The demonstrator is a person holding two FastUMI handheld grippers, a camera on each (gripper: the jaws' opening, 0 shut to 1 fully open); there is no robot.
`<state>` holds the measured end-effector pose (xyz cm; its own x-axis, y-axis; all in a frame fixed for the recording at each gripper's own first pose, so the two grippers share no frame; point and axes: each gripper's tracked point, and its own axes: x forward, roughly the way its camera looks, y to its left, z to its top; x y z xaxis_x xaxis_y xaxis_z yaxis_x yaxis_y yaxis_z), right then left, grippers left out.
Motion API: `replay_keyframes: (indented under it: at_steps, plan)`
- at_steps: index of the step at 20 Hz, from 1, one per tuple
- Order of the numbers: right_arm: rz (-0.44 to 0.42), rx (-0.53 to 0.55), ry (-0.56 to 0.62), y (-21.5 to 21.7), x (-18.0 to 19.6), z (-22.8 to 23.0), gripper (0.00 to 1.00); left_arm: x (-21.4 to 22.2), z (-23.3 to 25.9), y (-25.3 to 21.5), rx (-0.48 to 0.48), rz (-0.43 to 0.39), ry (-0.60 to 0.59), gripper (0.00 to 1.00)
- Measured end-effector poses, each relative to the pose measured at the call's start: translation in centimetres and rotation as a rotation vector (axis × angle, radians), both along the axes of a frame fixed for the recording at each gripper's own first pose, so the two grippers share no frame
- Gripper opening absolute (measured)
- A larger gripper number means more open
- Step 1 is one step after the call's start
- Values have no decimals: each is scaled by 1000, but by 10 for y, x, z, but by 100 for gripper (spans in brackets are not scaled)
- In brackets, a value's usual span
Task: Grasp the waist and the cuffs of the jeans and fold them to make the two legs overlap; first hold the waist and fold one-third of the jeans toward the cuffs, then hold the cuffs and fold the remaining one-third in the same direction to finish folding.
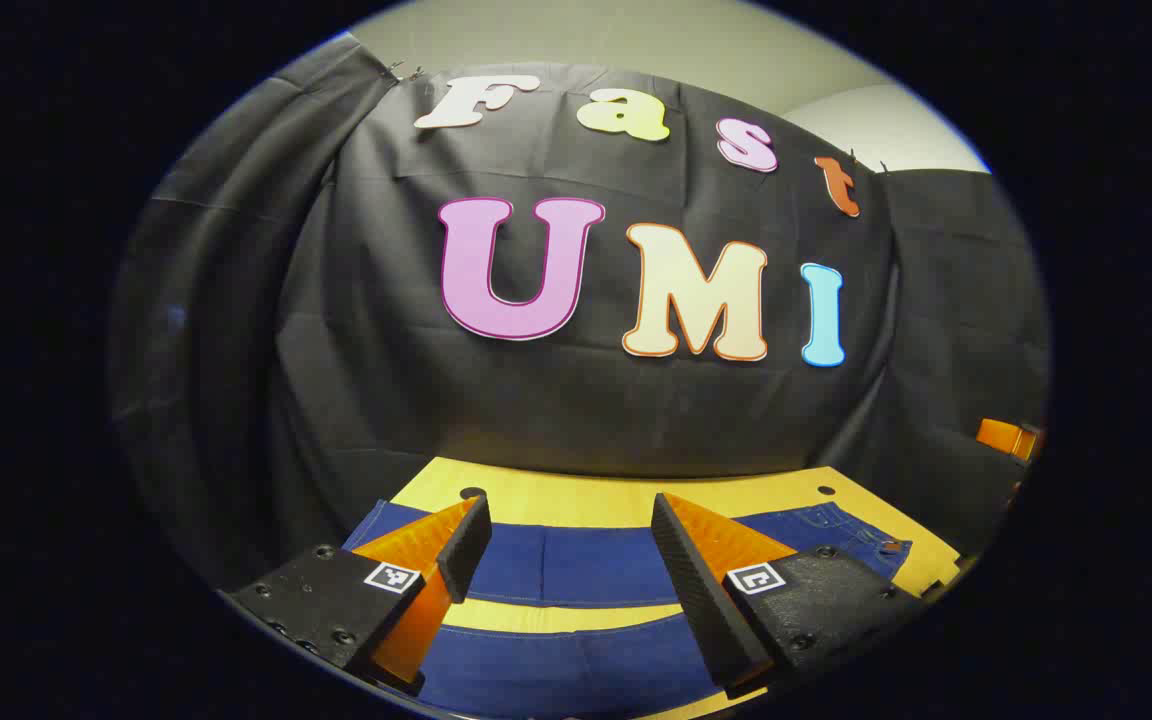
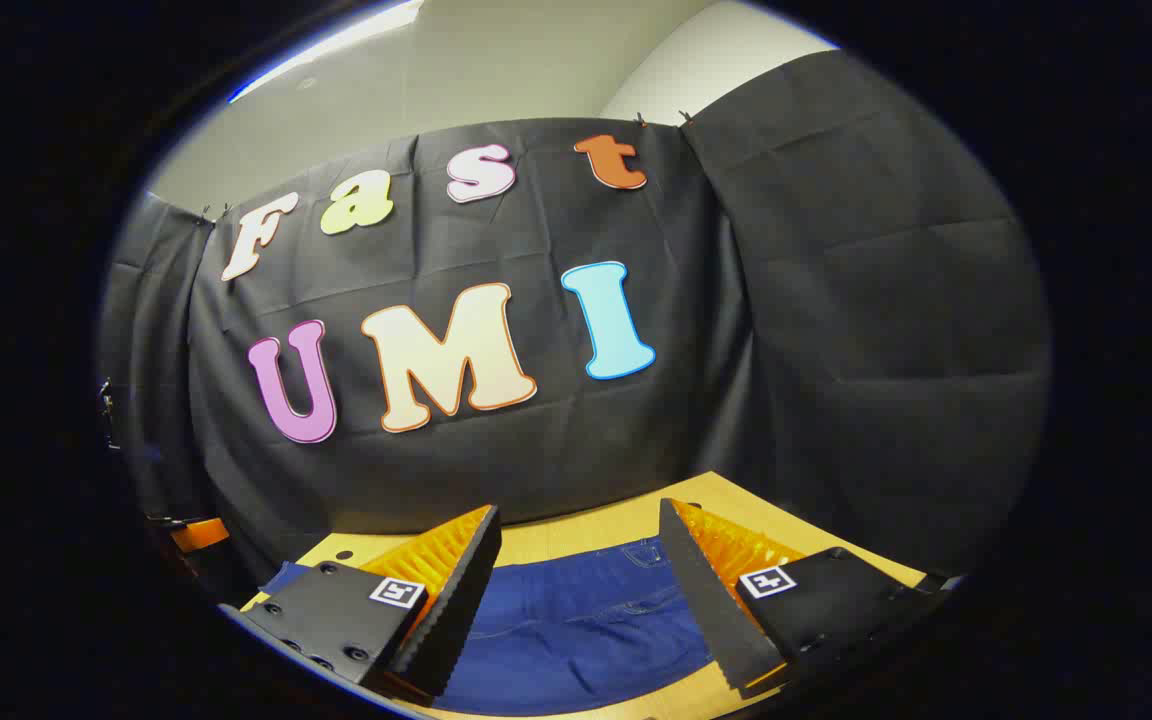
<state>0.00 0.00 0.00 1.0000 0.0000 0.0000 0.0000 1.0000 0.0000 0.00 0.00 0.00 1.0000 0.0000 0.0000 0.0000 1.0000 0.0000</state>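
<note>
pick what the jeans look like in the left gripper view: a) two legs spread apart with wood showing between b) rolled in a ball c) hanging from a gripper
a: the jeans lie flat with a strip of the table between the legs.

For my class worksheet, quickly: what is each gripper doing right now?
Left gripper: open, holding nothing, above the jeans.
Right gripper: open, holding nothing, above the jeans.
</note>
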Motion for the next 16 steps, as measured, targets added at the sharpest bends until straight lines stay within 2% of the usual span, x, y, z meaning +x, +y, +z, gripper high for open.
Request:
replay_keyframes:
  at_steps: [1, 2, 3, 4, 5, 6, 8, 10, 11, 12, 14, 15, 16]
  plan:
    - [-3, -1, -3, -1, -1, 3, 94, -1, -2, 3, 13, 0, 4, 94]
    - [-6, -1, -1, -2, -2, 3, 94, -1, -5, 7, 24, -4, 9, 94]
    - [-5, 5, 7, -1, -4, 1, 98, -2, -10, 12, 34, -5, 19, 95]
    - [-1, 21, 14, 1, -7, 0, 98, -3, -16, 16, 35, -6, 29, 94]
    - [-3, 33, 18, 1, -9, 0, 94, -3, -21, 18, 29, -14, 41, 95]
    - [-11, 37, 20, -2, -11, -2, 94, -5, -30, 20, 17, -23, 54, 96]
    - [-27, 31, 37, -5, -15, -9, 100, -8, -47, 23, -7, -48, 86, 96]
    - [-35, 17, 59, -6, -20, -15, 98, -12, -66, 31, -1, -71, 125, 96]
    - [-37, 9, 65, -5, -21, -16, 94, -14, -75, 35, 9, -79, 147, 96]
    - [-38, 2, 71, -5, -23, -18, 98, -17, -84, 38, 25, -96, 170, 96]
    - [-32, -2, 86, -1, -25, -23, 98, -26, -101, 42, 65, -137, 216, 96]
    - [-24, -1, 92, 3, -27, -24, 94, -31, -110, 41, 92, -167, 239, 96]
    - [-16, -2, 99, 6, -29, -27, 98, -37, -118, 42, 131, -196, 266, 96]
